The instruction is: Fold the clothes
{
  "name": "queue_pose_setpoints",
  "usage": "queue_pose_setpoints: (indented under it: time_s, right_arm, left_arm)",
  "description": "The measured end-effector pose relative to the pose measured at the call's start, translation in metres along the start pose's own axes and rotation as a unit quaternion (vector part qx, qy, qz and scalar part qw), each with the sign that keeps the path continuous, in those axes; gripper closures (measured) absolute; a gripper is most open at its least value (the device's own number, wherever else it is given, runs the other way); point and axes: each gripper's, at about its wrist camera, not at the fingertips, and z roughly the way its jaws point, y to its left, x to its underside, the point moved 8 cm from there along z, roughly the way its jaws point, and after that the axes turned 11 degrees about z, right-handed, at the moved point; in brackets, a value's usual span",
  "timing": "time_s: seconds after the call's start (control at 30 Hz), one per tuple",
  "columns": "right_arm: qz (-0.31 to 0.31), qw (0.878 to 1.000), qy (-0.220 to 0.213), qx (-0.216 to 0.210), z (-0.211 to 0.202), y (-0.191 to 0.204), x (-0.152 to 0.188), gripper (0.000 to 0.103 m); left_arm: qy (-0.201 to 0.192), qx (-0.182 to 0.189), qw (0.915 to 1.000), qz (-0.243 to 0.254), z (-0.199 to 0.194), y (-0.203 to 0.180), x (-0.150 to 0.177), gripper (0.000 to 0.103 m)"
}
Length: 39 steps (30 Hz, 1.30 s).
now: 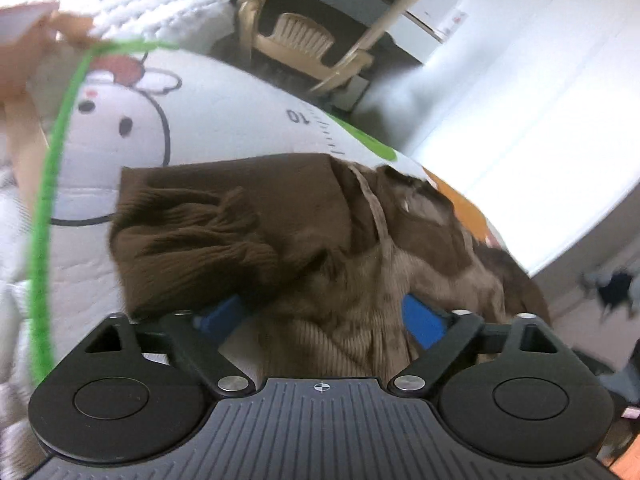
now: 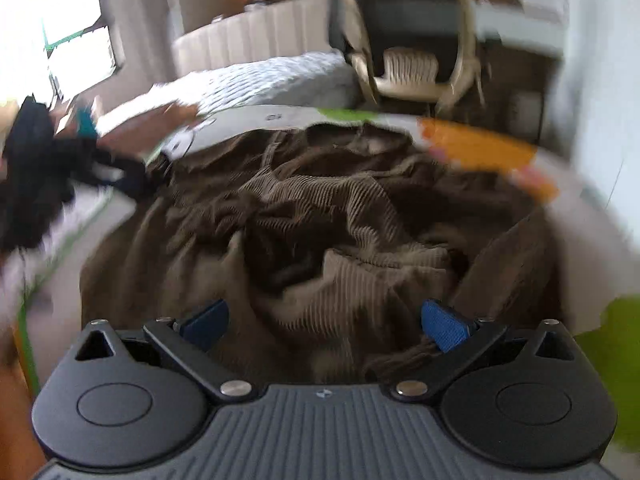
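Observation:
A brown ribbed garment [image 1: 280, 232] lies crumpled on a white cartoon play mat [image 1: 224, 120]. In the left wrist view my left gripper [image 1: 324, 316] is open, its blue fingers [image 1: 424, 316] spread wide with the cloth bunched between and over them. In the right wrist view the same garment [image 2: 320, 220] fills the middle in a heap. My right gripper [image 2: 326, 324] is open too, blue fingers [image 2: 444, 326] apart, with folds of cloth lying between them. Neither pair of jaws is closed on the fabric.
A beige plastic chair [image 2: 408, 68] stands under a dark desk beyond the mat. A white quilted blanket [image 1: 140, 0] lies at the far left. A dark garment pile [image 2: 44, 172] sits left of the mat. An orange patch [image 2: 480, 148] marks the mat's far right.

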Motion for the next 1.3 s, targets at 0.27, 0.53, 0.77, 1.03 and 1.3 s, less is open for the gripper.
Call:
queue_pose_setpoints:
  time_s: [0.27, 0.53, 0.77, 1.03, 1.3]
  right_arm:
    - [-0.079, 0.896, -0.067, 0.432, -0.041, -0.139, 0.004, 0.0]
    - [-0.14, 0.981, -0.064, 0.12, -0.089, 0.004, 0.069, 0.0]
    - [-0.16, 0.987, 0.026, 0.007, -0.022, 0.082, 0.106, 0.0]
    - [-0.094, 0.987, -0.089, 0.095, 0.01, 0.068, 0.042, 0.002]
    - [-0.181, 0.983, 0.004, -0.041, -0.006, 0.122, 0.103, 0.0]
  left_arm:
    - [-0.027, -0.061, 0.9704, 0.232, -0.063, -0.066, 0.045, 0.004]
    - [-0.014, -0.048, 0.9488, 0.312, -0.081, -0.117, 0.09, 0.001]
    - [-0.004, -0.023, 0.9387, 0.344, -0.075, -0.152, 0.111, 0.001]
    - [0.035, -0.06, 0.8904, 0.45, -0.04, -0.181, 0.152, 0.001]
    - [-0.001, -0.17, 0.9121, 0.373, -0.021, -0.126, 0.083, 0.0]
